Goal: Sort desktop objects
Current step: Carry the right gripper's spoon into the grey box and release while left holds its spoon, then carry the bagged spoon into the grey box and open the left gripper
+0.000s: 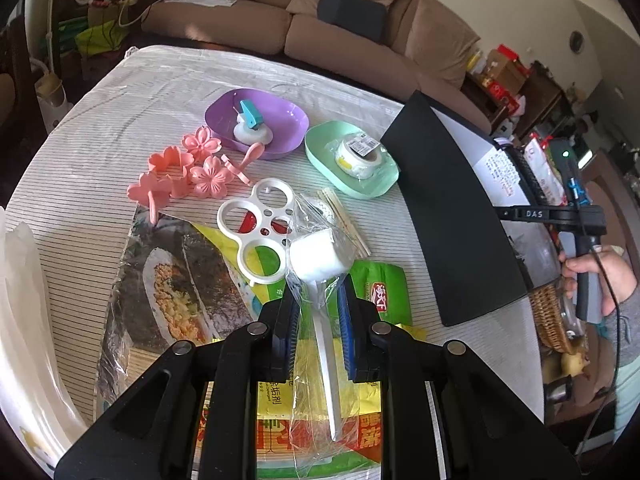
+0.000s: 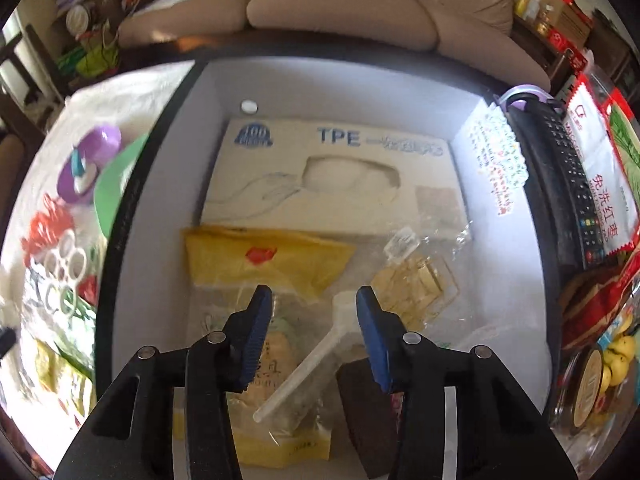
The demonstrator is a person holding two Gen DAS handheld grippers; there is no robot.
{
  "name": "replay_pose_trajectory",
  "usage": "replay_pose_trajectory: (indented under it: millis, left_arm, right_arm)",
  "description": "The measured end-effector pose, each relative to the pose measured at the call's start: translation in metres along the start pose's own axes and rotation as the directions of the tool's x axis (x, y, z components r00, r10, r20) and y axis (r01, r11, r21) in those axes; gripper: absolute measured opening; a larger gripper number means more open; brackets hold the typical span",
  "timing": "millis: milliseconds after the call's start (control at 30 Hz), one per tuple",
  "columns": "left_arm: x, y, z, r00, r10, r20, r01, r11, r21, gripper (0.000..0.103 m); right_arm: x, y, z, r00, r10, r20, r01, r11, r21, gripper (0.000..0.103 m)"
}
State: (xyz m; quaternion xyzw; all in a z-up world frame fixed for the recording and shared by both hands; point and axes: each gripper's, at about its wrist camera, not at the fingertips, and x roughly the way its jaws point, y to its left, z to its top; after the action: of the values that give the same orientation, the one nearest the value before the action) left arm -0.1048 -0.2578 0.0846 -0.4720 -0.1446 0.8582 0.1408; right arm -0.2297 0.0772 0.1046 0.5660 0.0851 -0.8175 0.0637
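My left gripper (image 1: 318, 308) is shut on a white sponge brush in a clear plastic bag (image 1: 316, 264), held above the table; its handle runs back between the blue pads. My right gripper (image 2: 314, 300) is open and empty, hovering over the black box (image 2: 120, 216). Inside the box lie a TPE glove box (image 2: 332, 172), a yellow packet (image 2: 264, 260), a bagged white brush (image 2: 308, 364) and clear wrapped items (image 2: 416, 276). The right gripper also shows at the far right of the left wrist view (image 1: 508, 212), over the same box (image 1: 452, 216).
On the striped table: a purple dish (image 1: 276, 120) with a teal-and-white item, a green dish (image 1: 360, 176) holding a tape roll (image 1: 358, 152), pink flower moulds (image 1: 188, 168), a white ring mould (image 1: 260, 228), printed packets (image 1: 180, 280). A remote (image 2: 568, 184) and snack bags lie right of the box.
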Motion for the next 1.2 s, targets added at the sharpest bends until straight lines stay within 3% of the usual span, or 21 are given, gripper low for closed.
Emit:
replay_pose_trajectory:
  millis: [100, 200, 333, 467, 567, 633, 700, 800, 900, 967, 1033, 1067, 1200]
  left_arm:
    - [0.0, 0.001, 0.0, 1.0, 0.002, -0.002, -0.002, 1.0, -0.003, 0.017]
    - [-0.001, 0.004, 0.001, 1.0, 0.003, -0.001, -0.003, 1.0, -0.008, 0.017]
    - [-0.002, 0.008, 0.003, 1.0, -0.001, 0.003, 0.001, 1.0, -0.019, 0.017]
    - [-0.002, 0.007, 0.003, 1.0, -0.007, 0.002, 0.007, 1.0, -0.015, 0.017]
    - [-0.004, 0.002, 0.003, 1.0, -0.012, 0.005, 0.012, 1.0, -0.003, 0.017]
    - [-0.004, -0.001, 0.002, 1.0, -0.012, 0.007, 0.012, 1.0, 0.007, 0.017]
    - [-0.004, -0.005, 0.001, 1.0, -0.008, 0.007, 0.008, 1.0, 0.013, 0.017]
    - [-0.006, -0.009, 0.001, 1.0, -0.005, 0.009, 0.005, 1.0, 0.018, 0.017]
    - [-0.02, -0.019, 0.003, 0.999, -0.034, 0.028, 0.033, 0.999, 0.04, 0.017]
    - [-0.036, -0.033, 0.003, 0.996, -0.069, 0.055, 0.067, 0.997, 0.047, 0.017]
    - [-0.047, -0.053, 0.003, 0.991, -0.119, 0.058, 0.116, 0.992, 0.055, 0.017]
    - [-0.049, -0.067, 0.004, 0.989, -0.141, 0.043, 0.139, 0.988, 0.063, 0.017]
    - [-0.039, -0.145, 0.013, 0.985, -0.166, -0.056, 0.173, 0.97, 0.173, 0.017]
  right_arm:
    - [0.029, -0.001, 0.0, 0.994, 0.011, -0.105, -0.009, 1.0, 0.019, 0.039]
    - [0.047, -0.007, 0.004, 0.982, 0.066, -0.177, -0.053, 0.996, 0.078, 0.04]
    - [0.055, -0.007, 0.007, 0.969, 0.067, -0.239, -0.062, 0.998, 0.028, 0.042]
    - [0.026, -0.001, 0.007, 0.986, 0.021, -0.165, -0.032, 0.998, -0.06, 0.042]
    - [-0.005, 0.006, -0.004, 0.983, 0.131, -0.126, -0.142, 0.986, -0.084, 0.044]
    - [-0.008, 0.013, -0.014, 0.97, 0.182, -0.158, -0.2, 0.974, -0.109, 0.044]
    - [0.003, 0.021, -0.025, 0.958, 0.16, -0.237, -0.196, 0.971, -0.139, 0.044]
    - [0.012, 0.018, -0.032, 0.955, 0.058, -0.291, -0.108, 0.982, -0.156, 0.044]
    - [-0.012, 0.002, -0.035, 0.967, 0.097, -0.234, -0.125, 0.986, -0.107, 0.044]
    - [-0.046, -0.007, -0.039, 0.981, 0.146, -0.127, -0.158, 0.984, -0.084, 0.049]
    - [-0.084, -0.017, -0.051, 0.981, 0.193, 0.001, -0.193, 0.98, -0.051, 0.058]
    - [-0.105, -0.024, -0.061, 0.975, 0.208, 0.082, -0.207, 0.978, -0.023, 0.065]
    - [-0.154, -0.05, -0.114, 0.917, 0.221, 0.331, -0.266, 0.959, 0.096, 0.072]
